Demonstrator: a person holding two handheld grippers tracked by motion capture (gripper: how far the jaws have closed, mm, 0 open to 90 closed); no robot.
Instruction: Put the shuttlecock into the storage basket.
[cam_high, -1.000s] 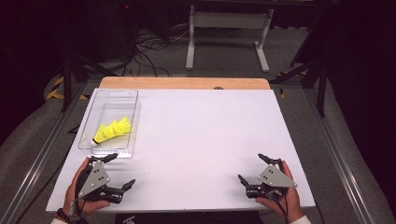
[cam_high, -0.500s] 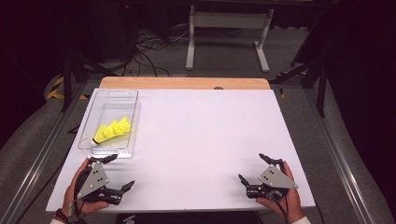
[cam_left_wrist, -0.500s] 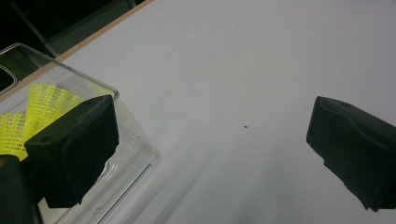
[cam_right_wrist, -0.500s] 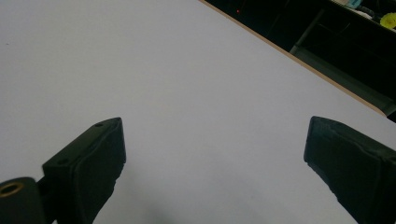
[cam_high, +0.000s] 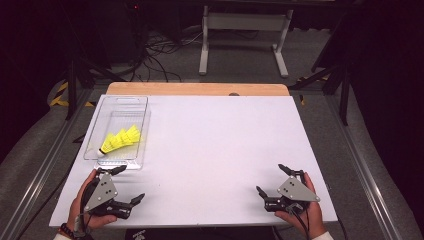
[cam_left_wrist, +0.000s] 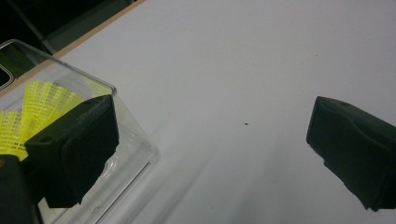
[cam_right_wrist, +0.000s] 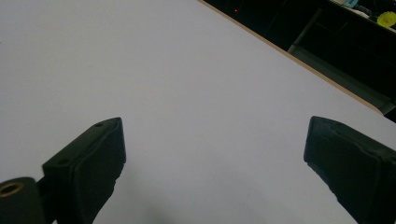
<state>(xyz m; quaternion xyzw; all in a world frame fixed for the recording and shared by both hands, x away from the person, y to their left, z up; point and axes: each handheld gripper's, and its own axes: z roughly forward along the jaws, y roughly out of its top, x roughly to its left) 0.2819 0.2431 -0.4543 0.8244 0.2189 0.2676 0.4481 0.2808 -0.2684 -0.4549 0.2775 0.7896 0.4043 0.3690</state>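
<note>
High view: the left claw (cam_high: 125, 185) rests near the table's (cam_high: 220, 145) front left corner, jaws spread wide and empty. Just beyond it sits a clear plastic tray (cam_high: 95, 131) holding yellow shuttlecocks (cam_high: 121, 139). The right claw (cam_high: 272, 179) lies near the front right corner, likewise wide open, gripping nothing, well apart from the tray.

Left gripper view: the tray's corner (cam_left_wrist: 133, 135) sits behind the left-hand jaw, shuttlecock skirts (cam_left_wrist: 35, 105) showing through it.

Right gripper view: bare white table (cam_right_wrist: 187, 93) lies between the widely parted jaws.
</note>
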